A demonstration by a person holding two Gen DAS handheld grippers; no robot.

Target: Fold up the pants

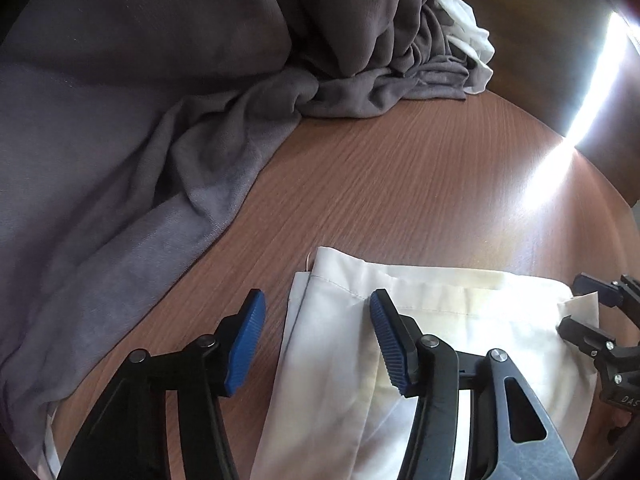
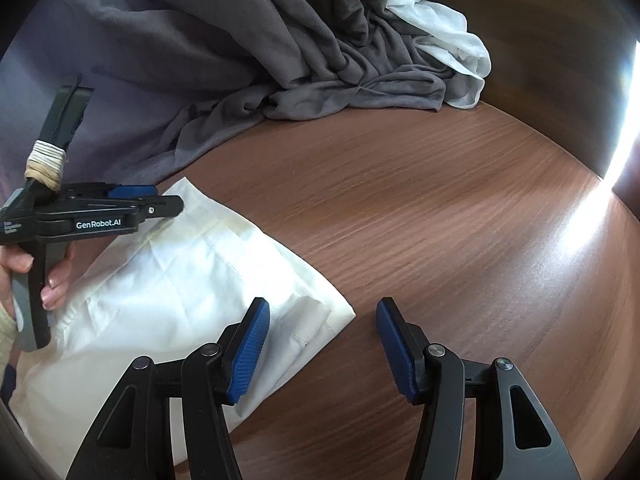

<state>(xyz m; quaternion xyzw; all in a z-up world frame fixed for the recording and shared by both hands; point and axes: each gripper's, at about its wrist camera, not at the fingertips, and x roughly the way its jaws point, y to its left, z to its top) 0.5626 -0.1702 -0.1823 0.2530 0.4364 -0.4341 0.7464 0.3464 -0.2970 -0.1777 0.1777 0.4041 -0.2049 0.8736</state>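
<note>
Pants (image 1: 460, 320), white and folded flat, lie on the brown wooden desk (image 1: 400, 184) close to the camera, and their lower part runs out of both pictures, so the whole shape is hard to see. Two tongs are here. The left tongs (image 1: 318, 340) are spread wide, with one blue finger over the bare desk and the other over the pants, holding nothing. The right tongs (image 2: 324, 350) are spread wide too, one finger over the corner of the pants and one over the wood. In the right wrist view the left tongs show from the side, and white writing on them says "GenRobot.AI"; smaller writing beside it is too tiny to read. A hand (image 2: 24, 276) holds their handle, partly cut off by the edge. One big grey cloth (image 1: 120, 140) is piled at the back, and one thin white cloth (image 2: 448, 44) pokes out from behind it, mostly hidden. Bright light (image 1: 592, 92) washes out the right side.
</note>
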